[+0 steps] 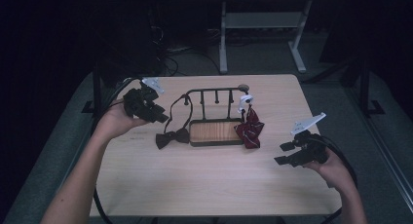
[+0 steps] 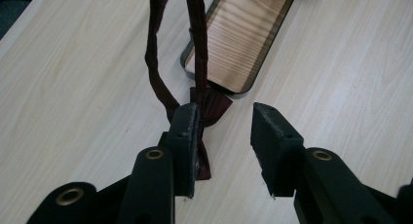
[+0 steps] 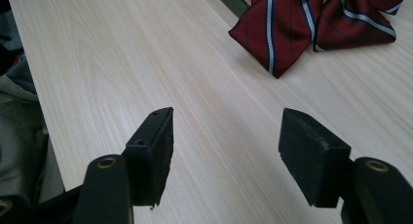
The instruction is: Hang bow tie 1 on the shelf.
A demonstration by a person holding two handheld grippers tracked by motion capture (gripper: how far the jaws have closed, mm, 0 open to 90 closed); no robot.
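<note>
Hanging from the black metal peg rack (image 1: pixel 214 95), the dark bow tie (image 1: pixel 171 137) and striped red bow tie (image 1: pixel 249 129) look placed. Left gripper (image 2: pixel 221 131) gapes just beside the dark tie's strap; right gripper (image 3: pixel 226 141) is wide, holding nothing.

Seen from above and behind the person's side, looking forward and down across the whole table (image 1: pixel 214 185). Left gripper view: close, low, aimed along its jaws at the dark bow tie (image 2: pixel 207 104) and rack base (image 2: pixel 238 39). Right gripper view: close, low over the tabletop, facing the striped bow tie (image 3: pixel 311 24).
</note>
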